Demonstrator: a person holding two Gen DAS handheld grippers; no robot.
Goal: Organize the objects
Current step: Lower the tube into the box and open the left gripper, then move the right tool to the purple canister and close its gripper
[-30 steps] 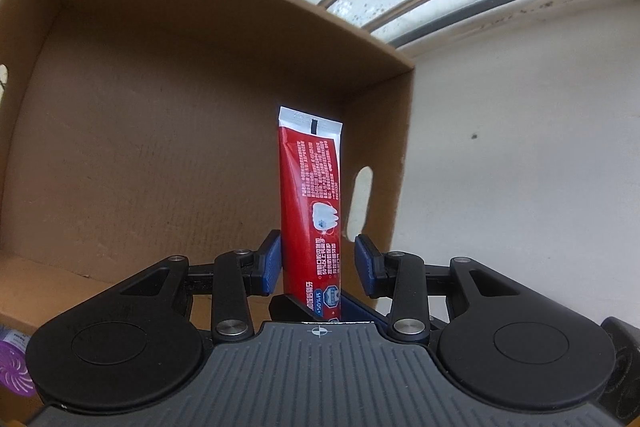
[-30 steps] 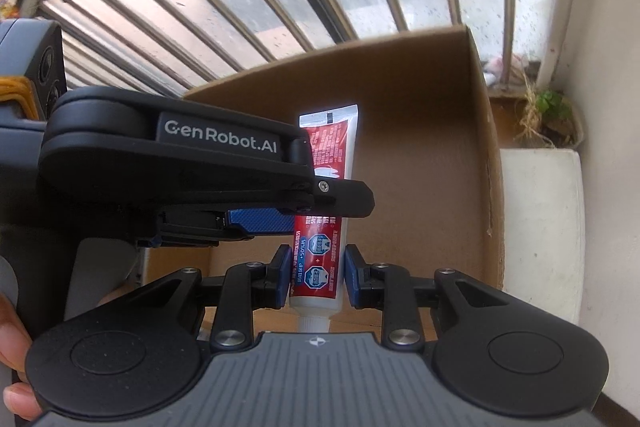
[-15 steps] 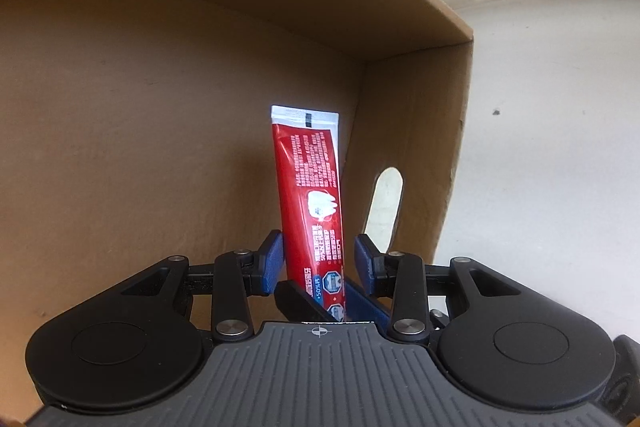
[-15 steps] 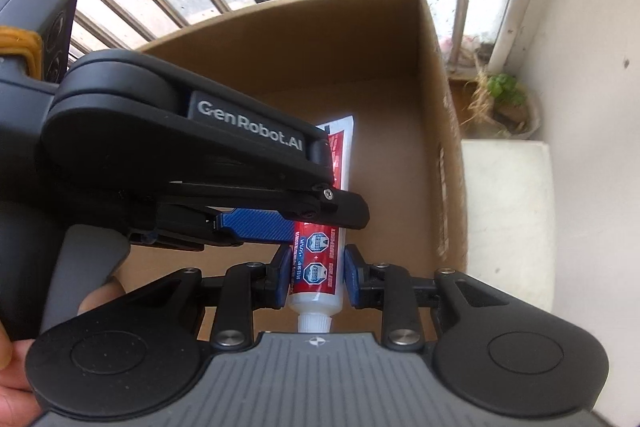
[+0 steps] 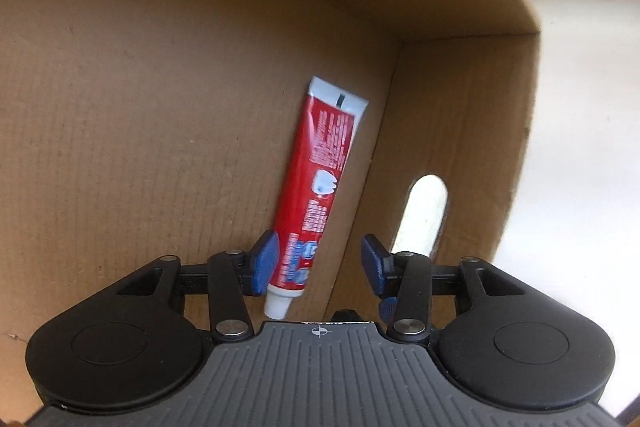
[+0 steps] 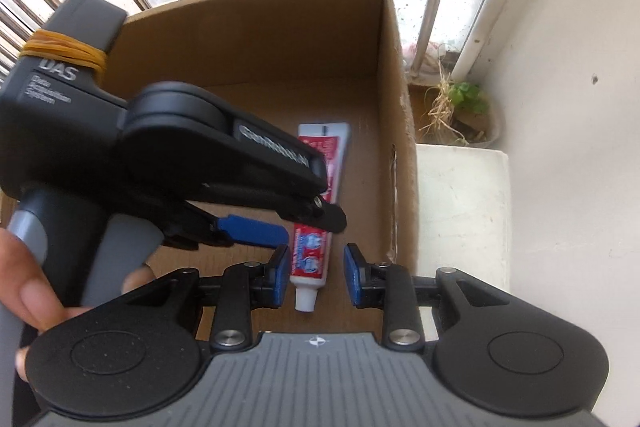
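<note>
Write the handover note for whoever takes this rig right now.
Left gripper: open. Its jaws have just been opening around the toothpaste tube, and one pad is well clear of it.
Right gripper: jaws narrowly apart, with the tube in line between them. A gap shows at one pad and no grip is visible.
Tube: inside the cardboard box, beside a side wall, cap toward the grippers.
Done: the tube is in the box.
Left: lift both grippers clear, then find the next object.
</note>
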